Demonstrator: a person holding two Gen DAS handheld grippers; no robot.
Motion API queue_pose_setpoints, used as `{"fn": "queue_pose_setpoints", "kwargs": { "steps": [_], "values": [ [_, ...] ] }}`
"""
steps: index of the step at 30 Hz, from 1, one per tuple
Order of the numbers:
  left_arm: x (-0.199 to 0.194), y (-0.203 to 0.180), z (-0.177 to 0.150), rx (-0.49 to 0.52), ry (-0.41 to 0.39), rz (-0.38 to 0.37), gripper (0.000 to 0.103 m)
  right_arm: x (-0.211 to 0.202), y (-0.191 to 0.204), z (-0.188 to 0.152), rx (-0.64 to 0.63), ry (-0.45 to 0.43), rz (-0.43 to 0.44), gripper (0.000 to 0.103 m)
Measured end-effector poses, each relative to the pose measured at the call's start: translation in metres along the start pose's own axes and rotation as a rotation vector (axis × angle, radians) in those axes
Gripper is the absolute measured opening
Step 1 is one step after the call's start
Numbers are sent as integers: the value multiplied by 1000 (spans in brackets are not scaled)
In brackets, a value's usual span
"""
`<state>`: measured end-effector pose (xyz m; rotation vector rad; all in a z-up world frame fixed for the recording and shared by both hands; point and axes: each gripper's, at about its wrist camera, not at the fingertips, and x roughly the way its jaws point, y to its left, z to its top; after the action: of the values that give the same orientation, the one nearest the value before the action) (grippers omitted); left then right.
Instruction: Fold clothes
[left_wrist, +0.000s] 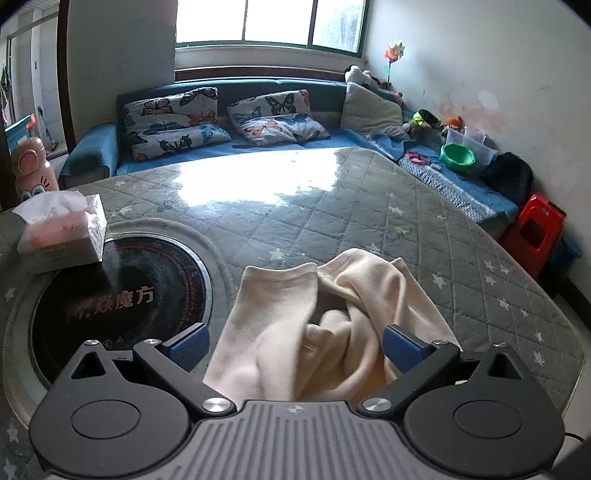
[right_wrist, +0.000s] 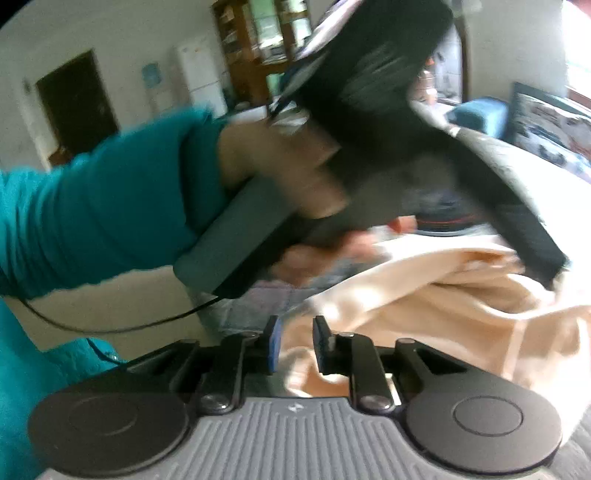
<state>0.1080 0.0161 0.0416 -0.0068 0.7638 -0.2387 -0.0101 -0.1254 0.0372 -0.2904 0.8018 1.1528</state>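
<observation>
A cream garment (left_wrist: 306, 325) lies crumpled on the quilted grey table cover (left_wrist: 332, 206), near the front edge. My left gripper (left_wrist: 295, 347) is open, its blue pads on either side of the garment's near part. In the blurred right wrist view, my right gripper (right_wrist: 295, 343) has its jaws narrowly apart, with cream cloth (right_wrist: 424, 306) between and behind them; whether they pinch it is unclear. The other gripper (right_wrist: 369, 155), held by a hand with a teal sleeve (right_wrist: 110, 206), is above the cloth.
A tissue box (left_wrist: 61, 232) sits on a round black hotplate (left_wrist: 122, 302) at the left. A pink bottle (left_wrist: 31, 166) stands far left. Behind the table is a blue sofa (left_wrist: 258, 144) with butterfly pillows; a green bowl (left_wrist: 458, 155) and red stool (left_wrist: 532, 232) are at right.
</observation>
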Motion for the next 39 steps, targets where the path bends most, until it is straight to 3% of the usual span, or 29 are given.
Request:
{"fn": "queue_pose_setpoints", "kwargs": {
  "steps": [5,10,13,16,23,25,26,27,28,30,33,39],
  "values": [
    [6,17,-8,6,36,-28,100,-37,-48,4,102,-56,-148,20],
    [11,21,-13,9,60,-57,87,-50,-112,14,227,-100,-341,20],
    [10,19,-15,37,70,-69,80,-47,-149,13,313,-98,-409,20],
    [9,20,-16,48,82,-62,72,-43,-174,8,398,-93,-439,21],
    [13,25,-19,30,133,-57,71,-18,-196,-11,517,-87,-431,26],
    [14,25,-19,25,145,-58,71,-9,-196,-12,527,-73,-416,26],
    [14,26,-20,24,150,-55,71,-6,-195,-12,529,-68,-412,21],
    [14,27,-21,25,150,-54,68,-4,-195,-13,525,-66,-414,11],
    [14,27,-22,26,149,-54,62,-2,-192,-12,519,-65,-419,9],
    [13,32,-24,24,152,-67,35,-3,-187,-11,497,-67,-448,5],
    [9,38,-27,9,146,-89,17,-11,-179,-11,459,-72,-498,5],
    [-13,49,-30,-12,79,-61,7,-38,-157,-19,362,-82,-647,4]
  ]
}}
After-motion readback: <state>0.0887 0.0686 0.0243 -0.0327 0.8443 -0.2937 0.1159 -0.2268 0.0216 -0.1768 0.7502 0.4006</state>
